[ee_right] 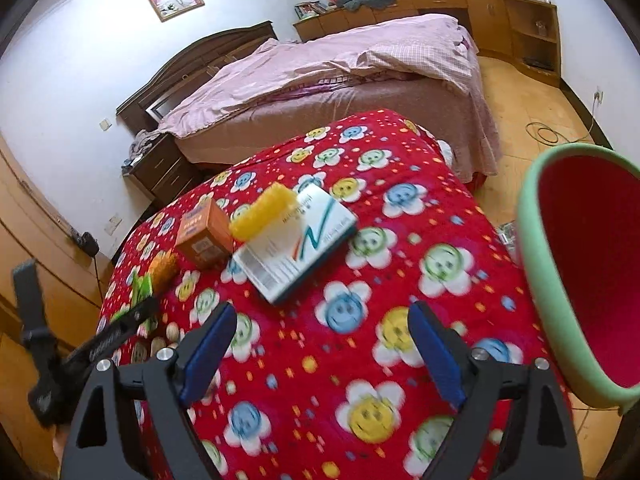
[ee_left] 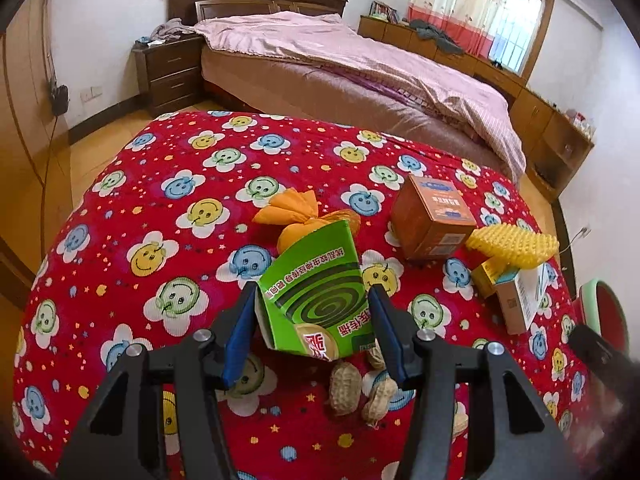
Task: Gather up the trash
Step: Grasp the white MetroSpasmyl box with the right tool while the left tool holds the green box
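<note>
Red cloth (ee_left: 160, 240) printed with smiling flowers covered the bench, with a pink-quilted bed (ee_left: 360, 64) beyond it. At the bench's right edge stood a bin (ee_right: 532, 240), green-rimmed and red inside, just beside the right gripper (ee_right: 324, 350), whose blue fingers (ee_right: 208, 348) were spread wide over bare cloth with nothing between them. Farther along the cloth lay a white box (ee_right: 296, 248) with a yellow foam net (ee_right: 262, 216) resting on its far end, and an orange box (ee_right: 202, 236) just beside it. The left gripper (ee_left: 314, 330) had its fingers (ee_left: 240, 340) closed against the sides of a green carton (ee_left: 316, 284), which tilted up off the cloth. An orange wrapper (ee_left: 292, 210) lay just behind the carton, and peanut shells (ee_left: 346, 388) were scattered below it.
</note>
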Demonstrator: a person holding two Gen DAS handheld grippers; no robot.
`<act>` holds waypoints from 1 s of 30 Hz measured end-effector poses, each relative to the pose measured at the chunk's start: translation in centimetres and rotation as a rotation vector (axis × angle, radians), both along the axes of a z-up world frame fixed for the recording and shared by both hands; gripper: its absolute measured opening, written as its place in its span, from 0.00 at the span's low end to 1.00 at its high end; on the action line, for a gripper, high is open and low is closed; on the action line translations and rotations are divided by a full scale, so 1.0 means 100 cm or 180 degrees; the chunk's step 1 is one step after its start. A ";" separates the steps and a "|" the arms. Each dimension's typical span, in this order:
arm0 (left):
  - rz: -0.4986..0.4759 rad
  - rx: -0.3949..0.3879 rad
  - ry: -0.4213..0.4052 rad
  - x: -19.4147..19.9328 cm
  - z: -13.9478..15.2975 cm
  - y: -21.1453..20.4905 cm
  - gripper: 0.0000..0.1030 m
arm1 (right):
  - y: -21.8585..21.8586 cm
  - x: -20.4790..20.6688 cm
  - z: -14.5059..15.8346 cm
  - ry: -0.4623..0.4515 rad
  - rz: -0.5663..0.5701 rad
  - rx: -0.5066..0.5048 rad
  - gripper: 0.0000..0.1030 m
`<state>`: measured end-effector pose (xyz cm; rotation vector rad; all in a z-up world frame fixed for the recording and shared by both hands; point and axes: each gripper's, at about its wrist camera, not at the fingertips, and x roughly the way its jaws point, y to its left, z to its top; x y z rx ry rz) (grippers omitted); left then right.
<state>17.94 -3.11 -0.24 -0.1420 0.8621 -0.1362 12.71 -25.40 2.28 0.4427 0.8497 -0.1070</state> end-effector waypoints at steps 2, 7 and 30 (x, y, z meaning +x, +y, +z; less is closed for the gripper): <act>0.0003 -0.0024 -0.0016 0.000 -0.001 0.002 0.55 | 0.003 0.011 -0.002 0.0010 -0.0024 0.0036 0.87; -0.0026 -0.0095 -0.0032 -0.002 -0.004 0.005 0.55 | 0.015 0.044 -0.011 0.0089 -0.0125 0.0027 0.90; -0.0252 -0.0225 -0.0096 -0.019 0.011 -0.008 0.55 | 0.017 0.061 -0.027 0.0216 -0.0196 -0.0185 0.70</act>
